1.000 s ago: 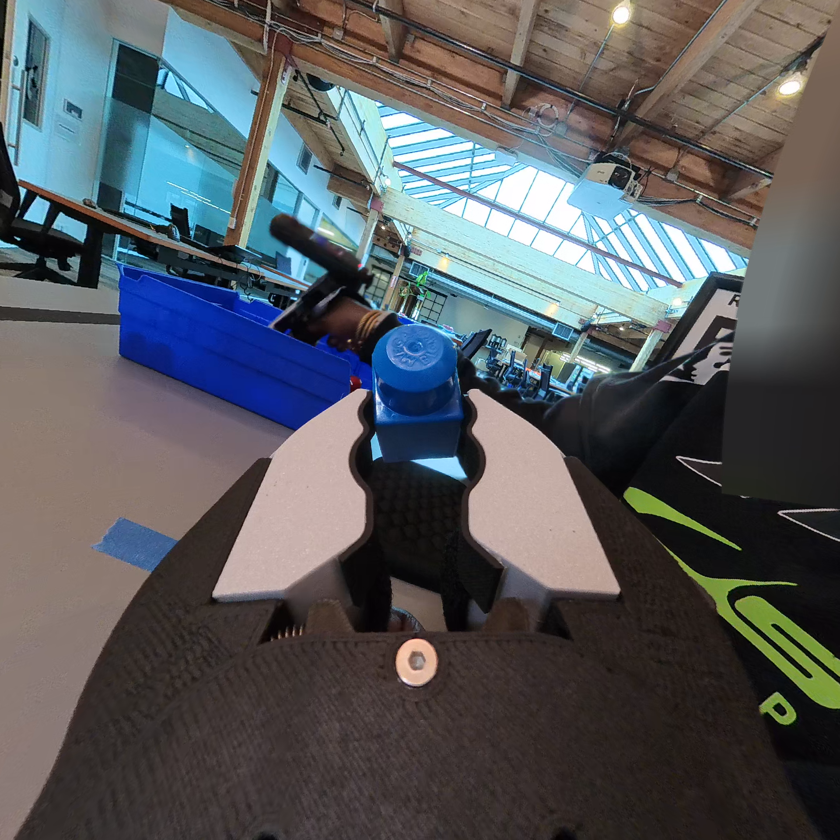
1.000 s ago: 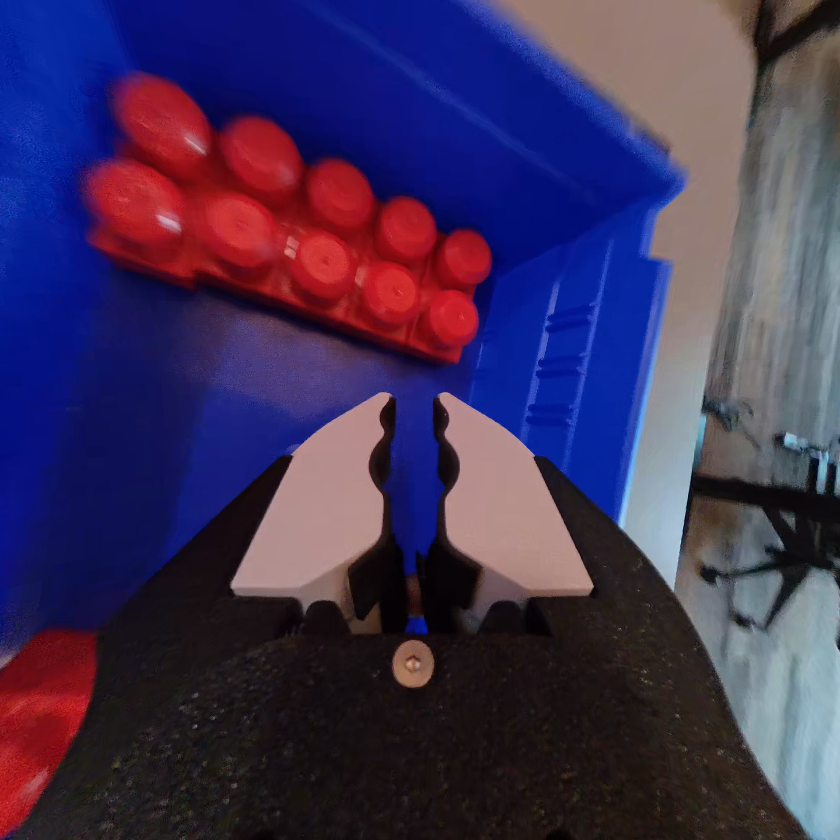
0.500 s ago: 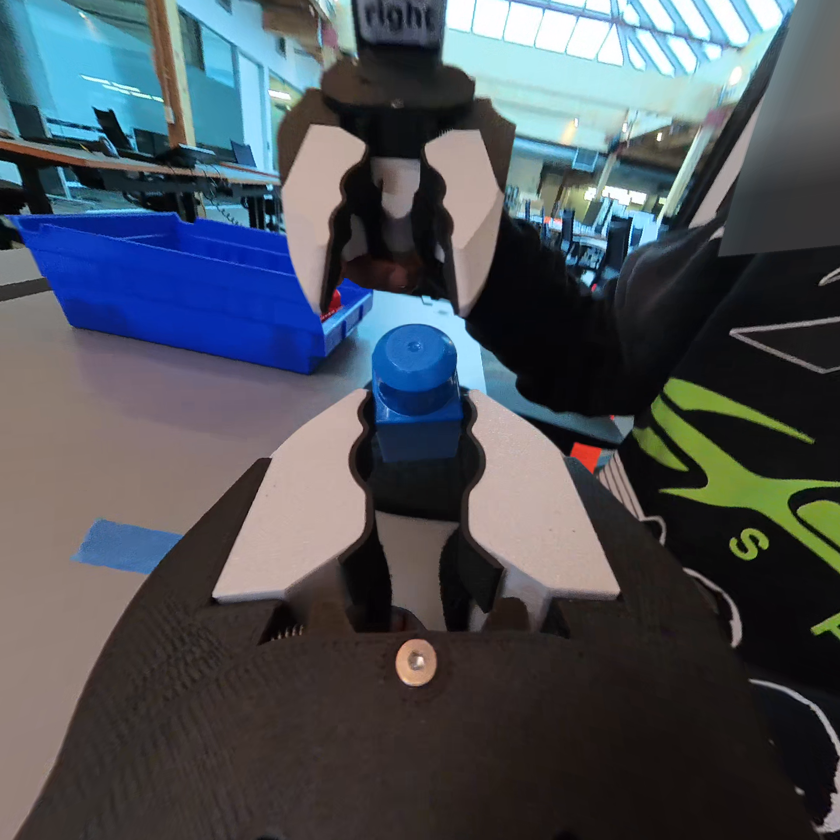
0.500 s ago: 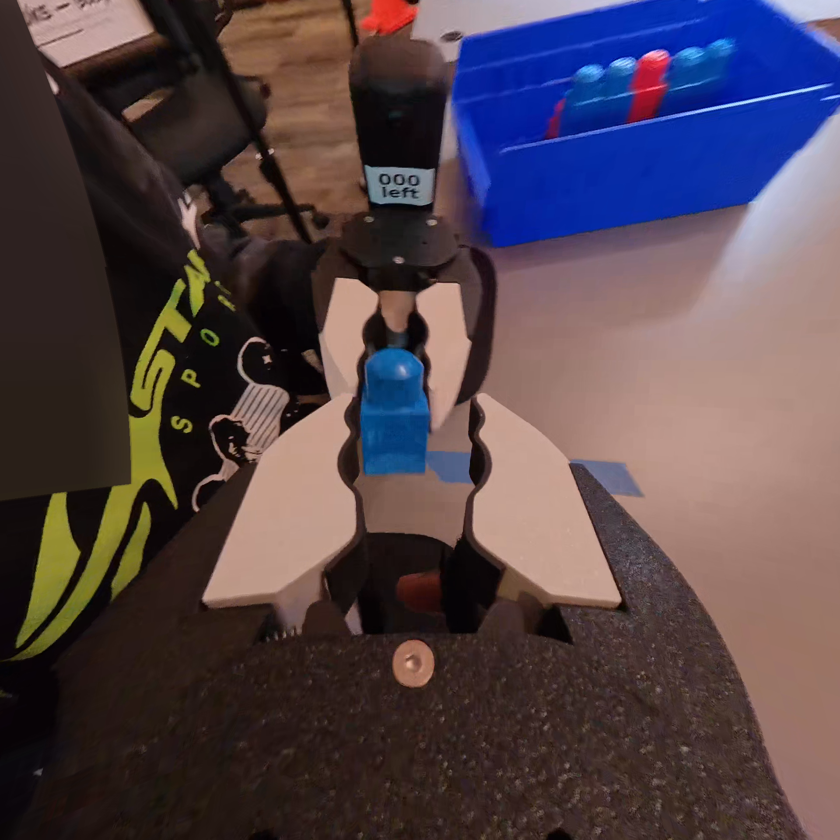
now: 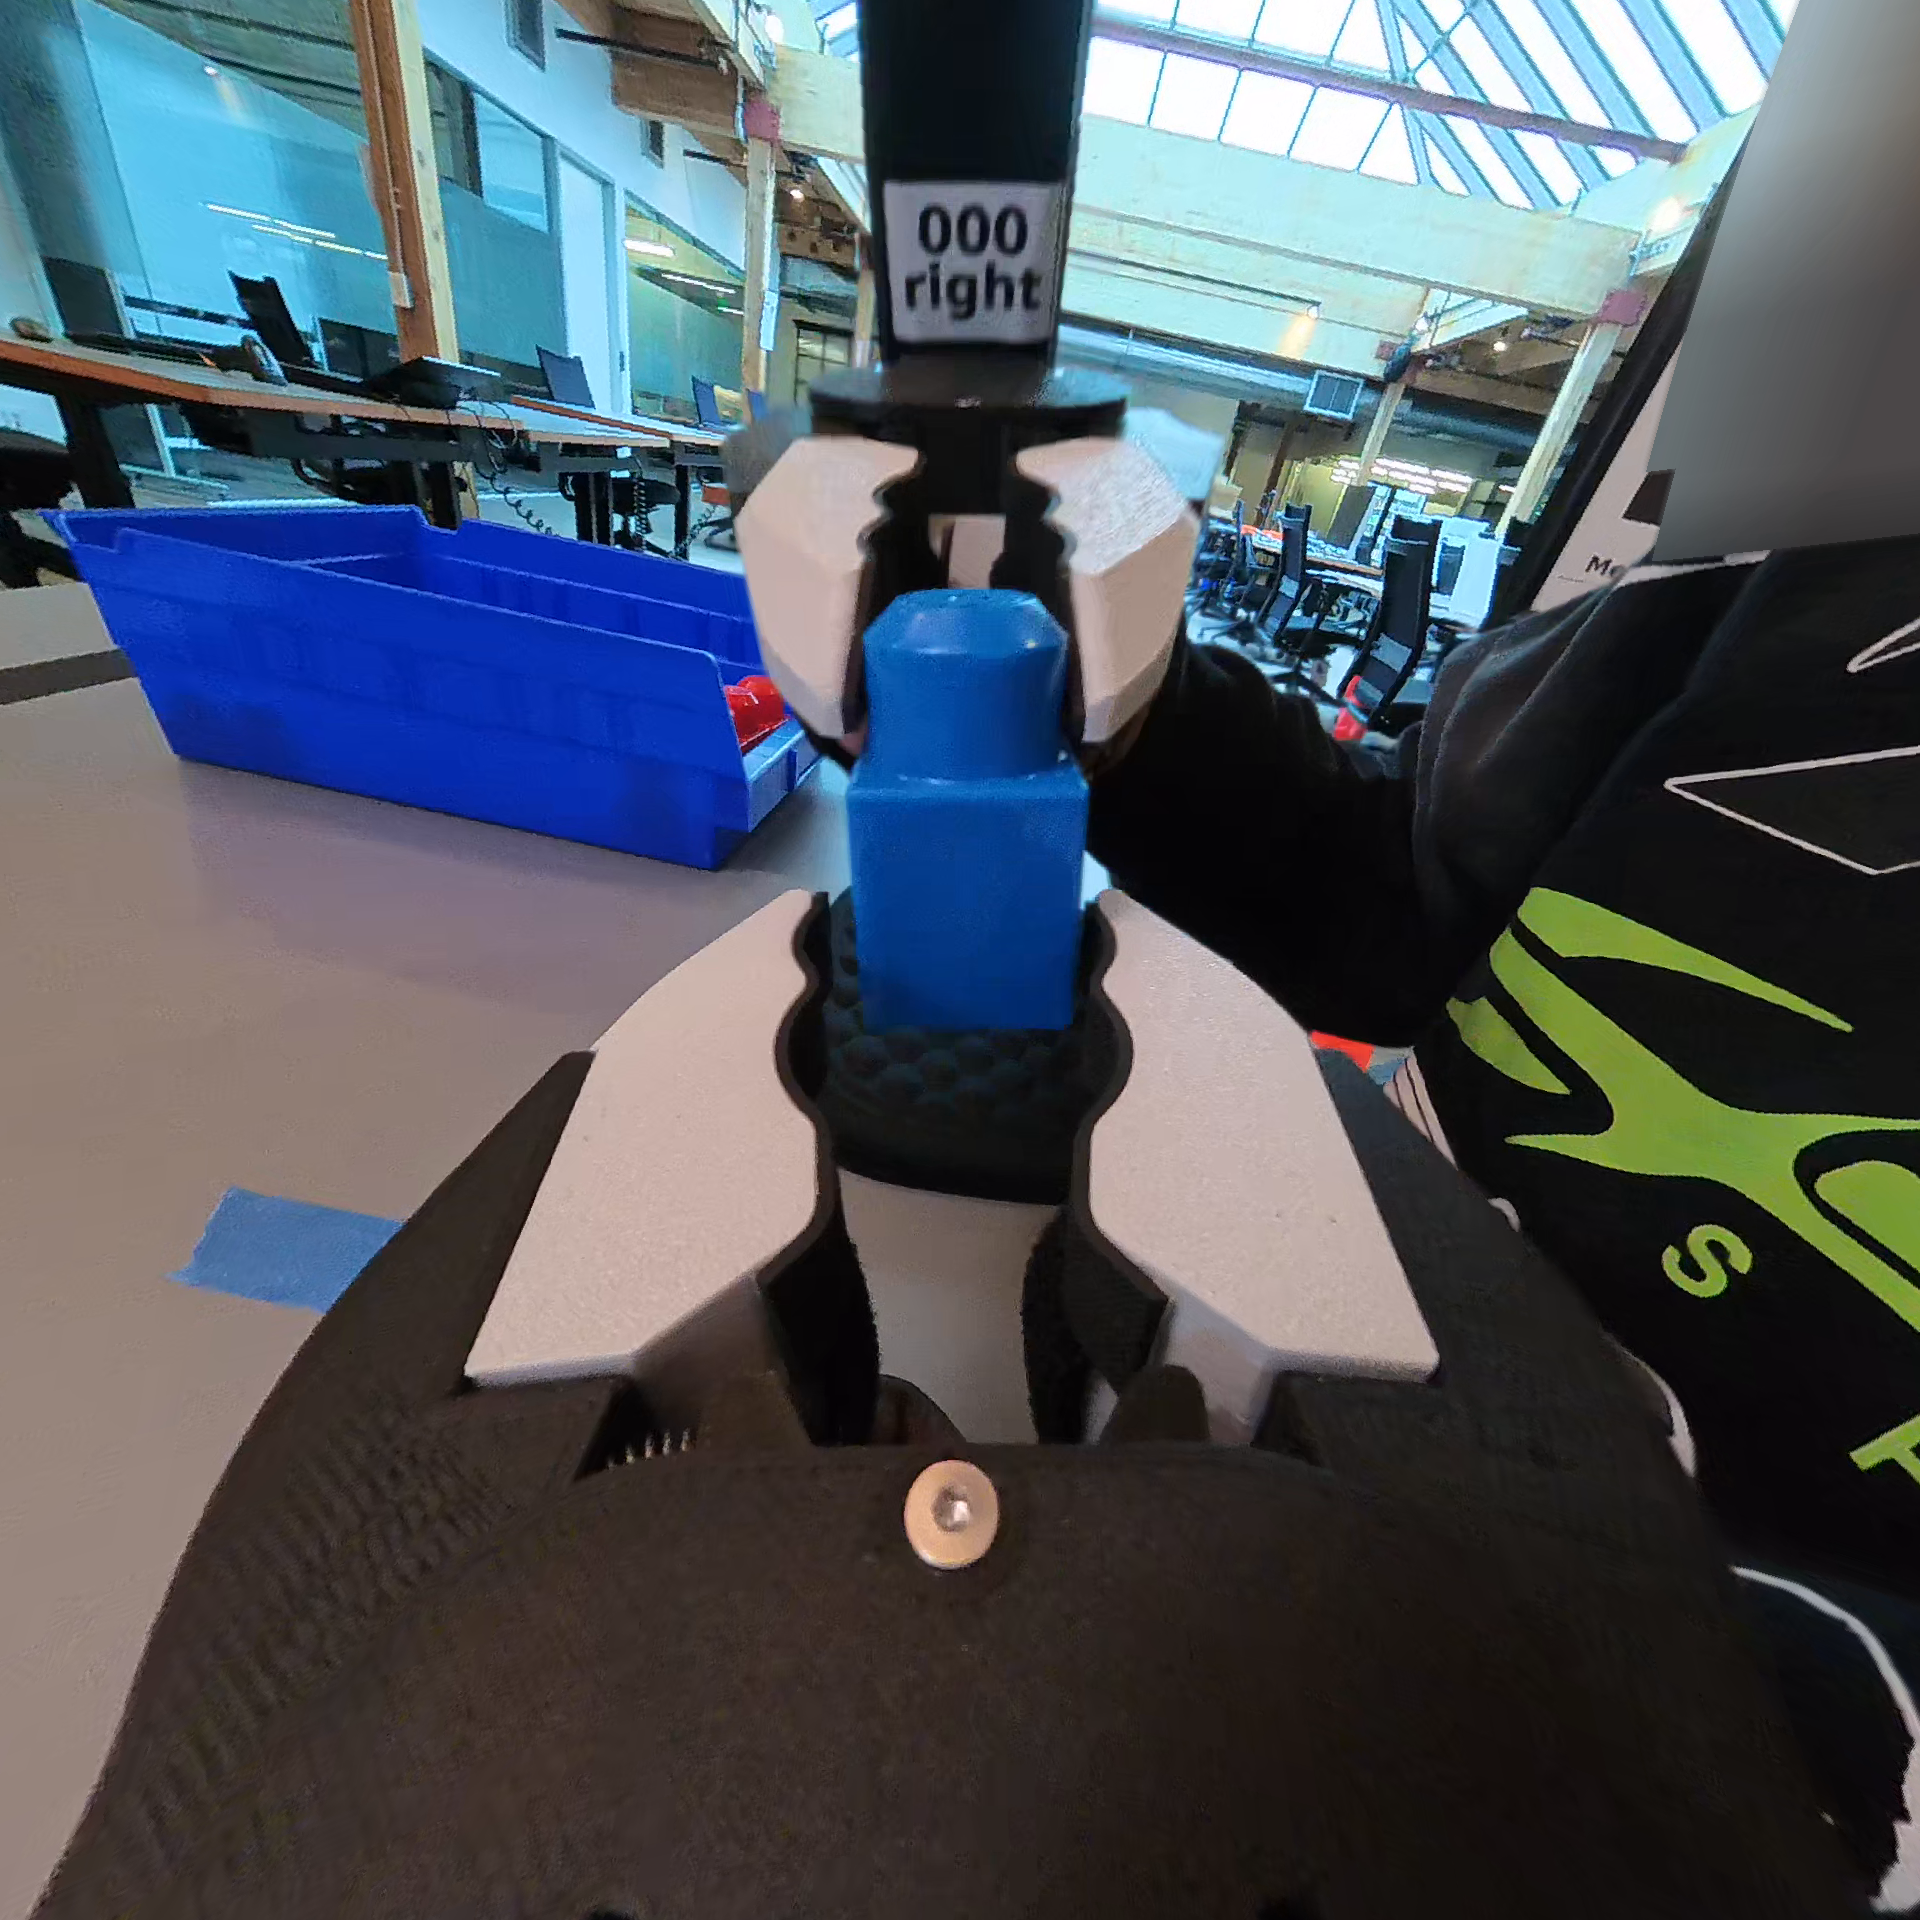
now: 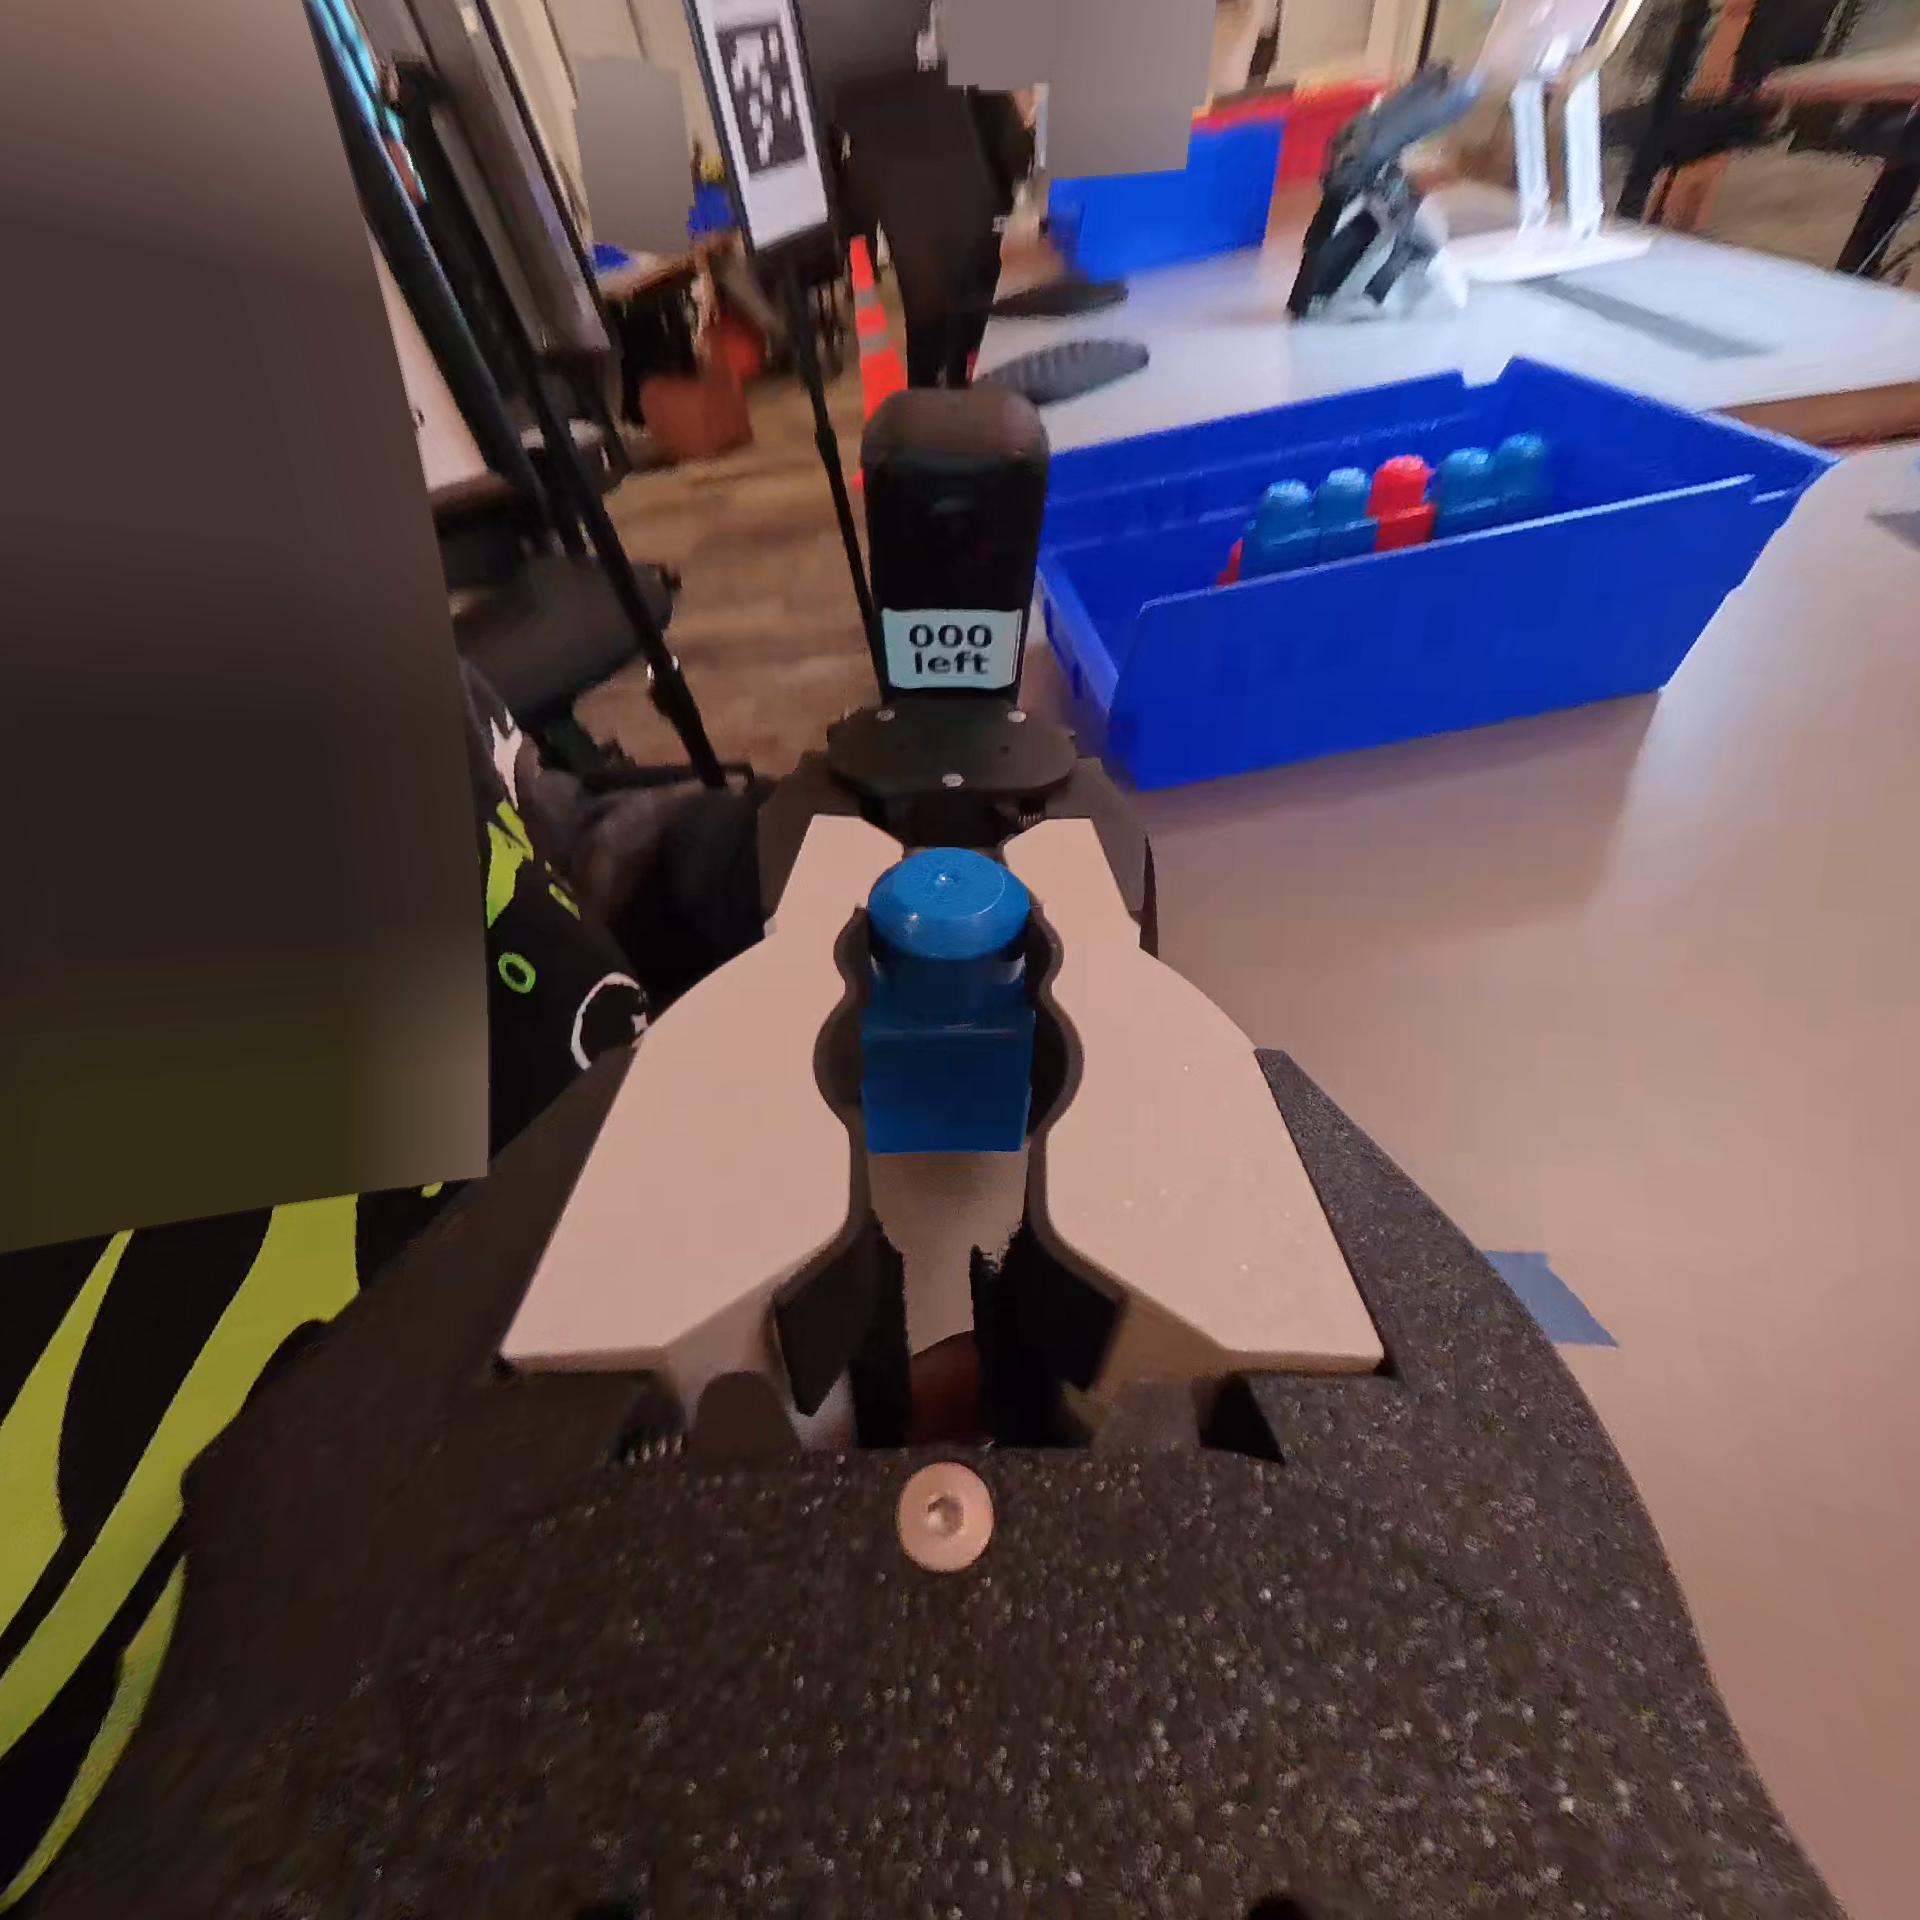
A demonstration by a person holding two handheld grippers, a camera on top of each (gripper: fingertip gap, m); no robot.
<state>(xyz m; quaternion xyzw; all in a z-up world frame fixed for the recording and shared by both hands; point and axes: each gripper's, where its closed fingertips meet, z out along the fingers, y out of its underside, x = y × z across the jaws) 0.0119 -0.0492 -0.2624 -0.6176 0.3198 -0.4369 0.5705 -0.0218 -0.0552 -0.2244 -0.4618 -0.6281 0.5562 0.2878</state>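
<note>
Table [image 6: 1558,987]; right view alone shows bricks [image 6: 1392,509] in bin [image 6: 1403,644].

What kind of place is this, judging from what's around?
Probably an open-plan office or lab workspace: rows of long desks with office chairs, a skylit timber-beam ceiling, and a blue plastic parts bin on the grey tabletop.

The right claw [image 5: 966,665] has left the blue bin [image 5: 416,665] and closed on the blue block's [image 5: 966,883] stud; the left claw [image 5: 961,935] has widened.

Skylit [image 5: 1351,62] timber hall, desks [image 5: 312,400], perhaps carpeted.
</note>
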